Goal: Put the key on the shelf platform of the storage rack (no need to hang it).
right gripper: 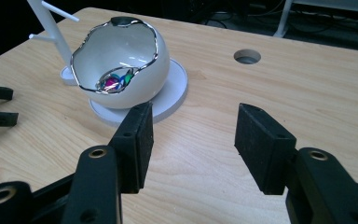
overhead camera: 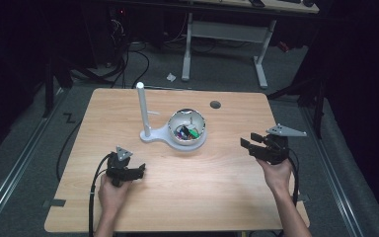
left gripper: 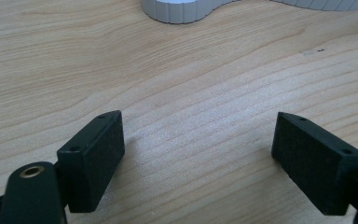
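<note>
Nothing looks started yet. My left tongs [overhead camera: 139,171] and right tongs [overhead camera: 249,142] are both wide and hold nothing. The bowl [overhead camera: 187,127] of colourful bits sits mid-counter [overhead camera: 217,163] on its white stand [overhead camera: 154,135].

Light wooden table [overhead camera: 217,168] on grey carpeted floor [overhead camera: 24,163]. Behind table: white-legged desk [overhead camera: 227,34], cables [overhead camera: 138,54] on floor, dark unlit surroundings. Round hole [overhead camera: 215,104] near table's far edge.
</note>
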Action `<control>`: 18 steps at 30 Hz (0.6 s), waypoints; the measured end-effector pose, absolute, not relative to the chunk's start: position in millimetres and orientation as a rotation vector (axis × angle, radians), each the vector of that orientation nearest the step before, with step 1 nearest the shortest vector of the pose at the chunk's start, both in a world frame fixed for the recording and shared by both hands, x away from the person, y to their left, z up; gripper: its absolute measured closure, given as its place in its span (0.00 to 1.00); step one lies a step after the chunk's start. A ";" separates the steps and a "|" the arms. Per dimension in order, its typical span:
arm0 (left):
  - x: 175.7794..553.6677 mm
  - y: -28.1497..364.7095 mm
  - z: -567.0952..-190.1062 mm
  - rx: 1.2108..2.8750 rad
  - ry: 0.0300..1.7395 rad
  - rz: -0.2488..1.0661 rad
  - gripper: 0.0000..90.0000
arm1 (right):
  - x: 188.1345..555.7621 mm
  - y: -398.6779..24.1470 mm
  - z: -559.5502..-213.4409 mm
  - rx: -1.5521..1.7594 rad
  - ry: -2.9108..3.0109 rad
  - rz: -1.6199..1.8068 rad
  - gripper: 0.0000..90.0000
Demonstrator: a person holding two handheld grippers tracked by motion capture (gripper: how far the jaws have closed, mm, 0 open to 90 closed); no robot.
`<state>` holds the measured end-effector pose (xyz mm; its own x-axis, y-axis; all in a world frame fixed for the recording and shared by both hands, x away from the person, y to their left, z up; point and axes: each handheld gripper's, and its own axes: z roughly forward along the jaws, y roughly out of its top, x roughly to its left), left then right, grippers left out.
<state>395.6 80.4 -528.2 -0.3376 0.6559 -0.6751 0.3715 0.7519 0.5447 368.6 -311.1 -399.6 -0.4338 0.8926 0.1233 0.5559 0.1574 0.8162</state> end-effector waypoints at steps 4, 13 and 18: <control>395.6 80.4 -528.2 0.781 1.962 0.363 0.19 | 363.6 -313.0 -402.8 1.381 2.051 1.189 0.52; 395.6 80.4 -528.2 0.781 1.963 0.363 0.19 | 353.6 -315.1 -414.2 1.399 2.051 1.198 0.52; 395.5 80.4 -528.2 0.780 1.963 0.363 0.19 | 350.4 -314.9 -418.7 1.404 2.054 1.198 0.52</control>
<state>395.5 80.4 -528.2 -0.3373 0.6563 -0.6749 0.3718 0.7515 0.5450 350.4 -314.9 -418.7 -0.4299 0.8905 0.1488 0.5680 0.1386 0.8113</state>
